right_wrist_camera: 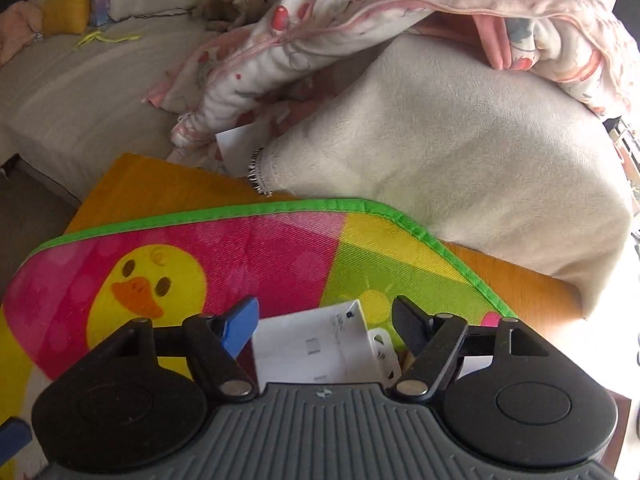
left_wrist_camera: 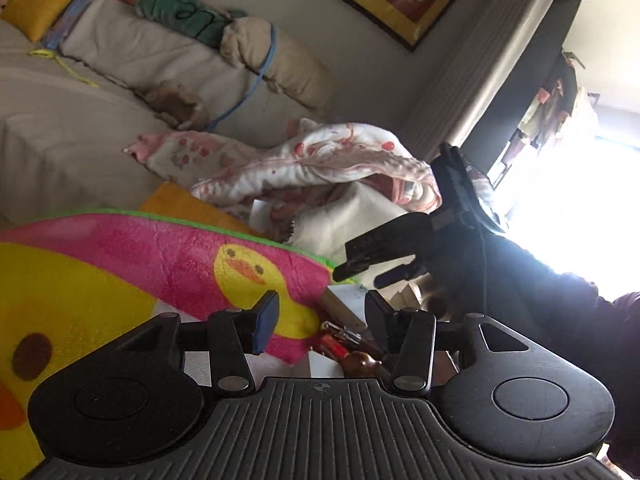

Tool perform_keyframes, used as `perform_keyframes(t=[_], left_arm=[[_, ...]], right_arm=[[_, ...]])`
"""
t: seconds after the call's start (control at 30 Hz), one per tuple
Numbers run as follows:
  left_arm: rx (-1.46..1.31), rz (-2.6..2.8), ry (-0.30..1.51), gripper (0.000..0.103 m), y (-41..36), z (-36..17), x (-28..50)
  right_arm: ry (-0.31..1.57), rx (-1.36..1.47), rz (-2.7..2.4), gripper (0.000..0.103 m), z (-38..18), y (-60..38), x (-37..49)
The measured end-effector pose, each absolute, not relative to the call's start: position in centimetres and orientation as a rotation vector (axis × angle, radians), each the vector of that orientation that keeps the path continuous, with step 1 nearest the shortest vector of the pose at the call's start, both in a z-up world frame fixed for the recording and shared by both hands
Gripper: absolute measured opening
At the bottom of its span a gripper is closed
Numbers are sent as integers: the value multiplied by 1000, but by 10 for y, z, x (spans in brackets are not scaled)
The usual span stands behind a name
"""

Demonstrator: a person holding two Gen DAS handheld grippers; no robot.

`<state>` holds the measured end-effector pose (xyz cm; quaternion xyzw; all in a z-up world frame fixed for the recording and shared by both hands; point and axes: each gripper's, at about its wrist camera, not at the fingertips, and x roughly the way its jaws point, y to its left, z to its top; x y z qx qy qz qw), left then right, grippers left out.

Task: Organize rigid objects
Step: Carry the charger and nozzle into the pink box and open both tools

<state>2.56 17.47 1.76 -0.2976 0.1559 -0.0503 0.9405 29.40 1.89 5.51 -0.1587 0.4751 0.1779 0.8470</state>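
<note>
My left gripper (left_wrist_camera: 322,320) is open and empty above a small heap of objects at the edge of the duck-print mat (left_wrist_camera: 140,264): a brown wooden piece (left_wrist_camera: 360,364), a red and orange item (left_wrist_camera: 334,344), a white box (left_wrist_camera: 348,294). The right gripper (left_wrist_camera: 368,268) shows ahead of it in the left wrist view, open, over the same heap. In the right wrist view my right gripper (right_wrist_camera: 324,328) is open, with a white box (right_wrist_camera: 312,348) lying low between the fingers. I cannot tell whether the pads touch it.
The mat (right_wrist_camera: 240,248) lies on an orange wooden table (right_wrist_camera: 152,184). A cream blanket (right_wrist_camera: 460,152) and a pink-patterned quilt (right_wrist_camera: 360,20) are heaped behind it on a beige sofa (left_wrist_camera: 60,120) with cushions. A bright window (left_wrist_camera: 568,200) is at right.
</note>
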Motion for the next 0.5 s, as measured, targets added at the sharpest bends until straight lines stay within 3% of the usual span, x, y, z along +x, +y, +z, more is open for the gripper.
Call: perform_keyframes(t=[0.07, 0.17, 0.27, 0.5], left_arm=[[-619, -106, 318, 52, 176, 18, 24], [-649, -116, 328, 52, 179, 18, 22], [-668, -117, 338, 52, 180, 16, 23], [-668, -79, 351, 52, 183, 15, 25]], right_arm=[[1028, -350, 346, 35, 54, 17, 306], [1015, -449, 313, 15, 55, 21, 311], [989, -621, 253, 13, 46, 34, 312], [1018, -703, 204, 8, 27, 43, 315]])
